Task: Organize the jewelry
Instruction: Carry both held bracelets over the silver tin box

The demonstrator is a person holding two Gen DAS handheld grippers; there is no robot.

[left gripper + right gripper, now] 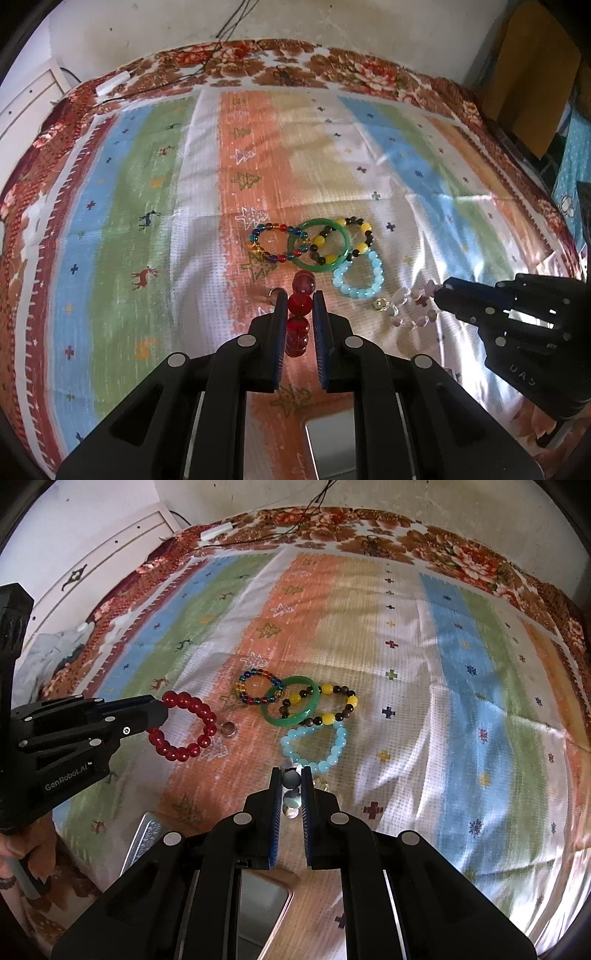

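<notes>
On the striped cloth (147, 206) with its little trees and deer lies a cluster of jewelry: a multicoloured glass bead bracelet (275, 243) overlapped by a green jade-like bangle (318, 244), a yellow-and-dark bead bracelet (345, 240) threaded across the bangle, and a pale blue bead bracelet (360, 275) just below them. A small metal ring (229, 728) rests beside the red bead bracelet (183, 725), and a small gold-toned charm (380, 304) sits near the pale pink bracelet (412, 308).

From the left wrist view the red bracelet is seen edge-on, a stack of glossy beads, with its lower part hidden between the fingers. In the right wrist view, the pale bracelet shows only as a few greyish and whitish beads; its shape is hard to make out there. A shiny metal tin (147, 836) is cut off by both gripper bodies.

The left gripper (300, 306) is clamped on the red bracelet, its jaws narrowed to one bead's width, the loop lifted off the cloth. The right gripper (291, 781) is likewise pinched on the pale pink bracelet, jaws close together around its beads, just short of the blue bracelet.
</notes>
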